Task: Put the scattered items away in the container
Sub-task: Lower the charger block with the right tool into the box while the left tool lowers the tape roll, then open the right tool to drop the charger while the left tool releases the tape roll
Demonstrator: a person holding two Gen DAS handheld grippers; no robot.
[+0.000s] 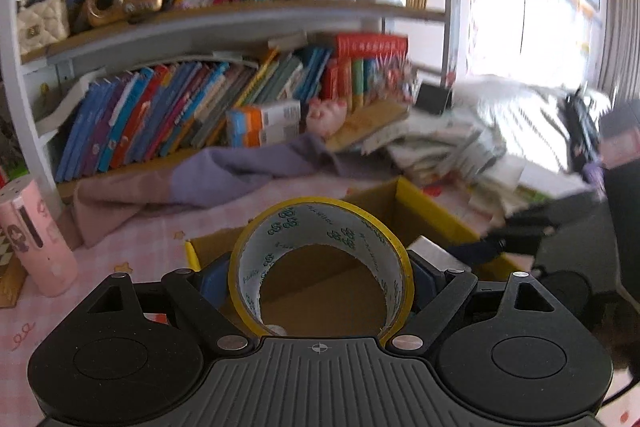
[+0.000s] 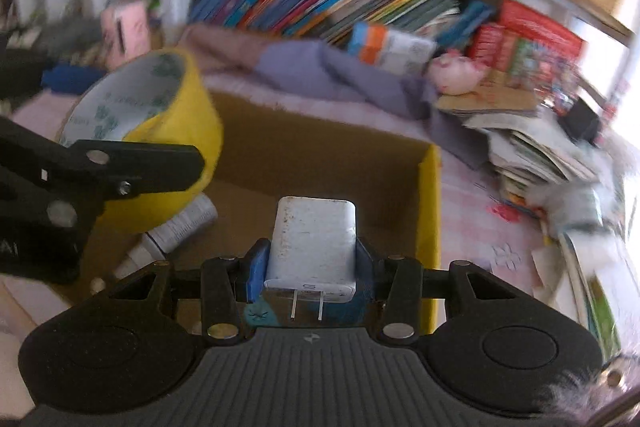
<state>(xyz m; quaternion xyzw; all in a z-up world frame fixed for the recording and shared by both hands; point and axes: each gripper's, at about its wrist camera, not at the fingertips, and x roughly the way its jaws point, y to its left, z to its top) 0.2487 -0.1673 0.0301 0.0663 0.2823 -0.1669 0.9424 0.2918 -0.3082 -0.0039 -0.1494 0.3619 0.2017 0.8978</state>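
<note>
While both views are pretty blurry, the shelf [image 1: 240, 15] crammed with books fills the background, with a purple cloth [image 1: 224, 171] bunched on the pink bench [image 1: 132, 247] in front of it. Next down is the box [image 2: 428, 211], cardboard with yellow edges, sitting open on the bench. Left gripper [image 1: 320, 279] has its fingers clamped on the tape [image 1: 320, 259], a yellow roll hanging right over the box. Right gripper [image 2: 312, 267] has its fingers pinched on a white charger [image 2: 312, 239], prongs toward the camera, also over the box. Down inside, under the tape, lies what looks like a small white bottle [image 2: 176, 227].
</note>
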